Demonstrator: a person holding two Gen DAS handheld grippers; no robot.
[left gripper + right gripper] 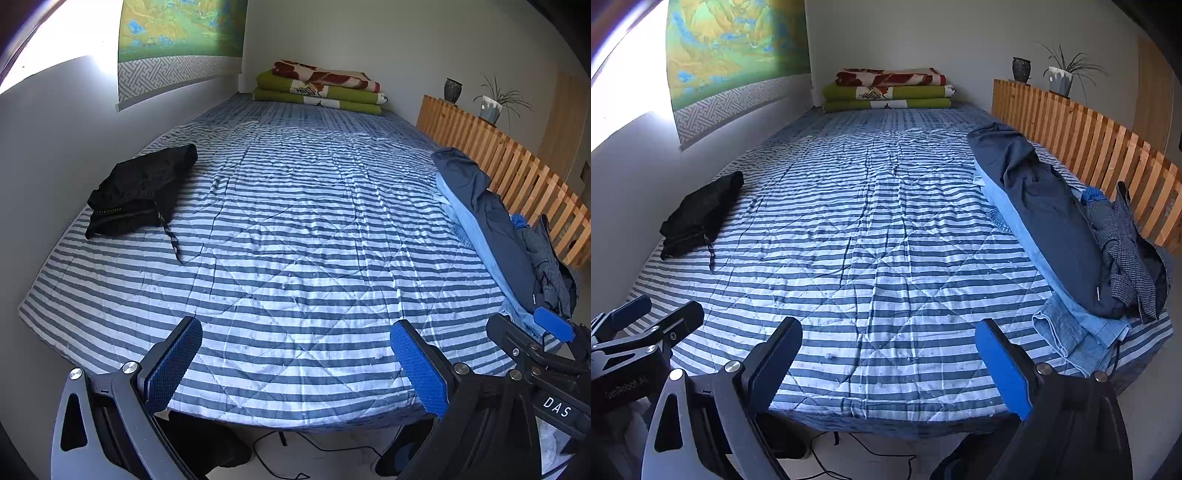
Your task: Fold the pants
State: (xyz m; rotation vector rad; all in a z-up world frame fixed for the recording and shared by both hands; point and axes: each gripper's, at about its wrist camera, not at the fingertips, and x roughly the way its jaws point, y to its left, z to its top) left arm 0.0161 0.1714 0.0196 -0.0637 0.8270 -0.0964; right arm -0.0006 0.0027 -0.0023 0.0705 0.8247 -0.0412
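Note:
A folded black pair of pants point(140, 192) point(701, 216) lies near the left edge of the striped bed quilt point(295, 229) point(871, 229), its drawstring trailing toward me. Along the right side lies a heap of clothes point(491, 229) point(1049, 221): dark navy pants on top of a light blue garment, with light denim jeans point(1067, 332) at the near end. My left gripper point(295, 326) point(659, 317) hovers open over the near edge of the bed with nothing between its fingers. My right gripper point(888, 326) point(524, 328) is beside it, also open and empty.
Folded green and red blankets point(321, 88) are stacked at the far end. A wooden slat rail point(517, 173) borders the bed's right side, with a vase and a potted plant point(1060, 77) on it. The wall runs along the left. Cables point(849, 461) lie on the floor below.

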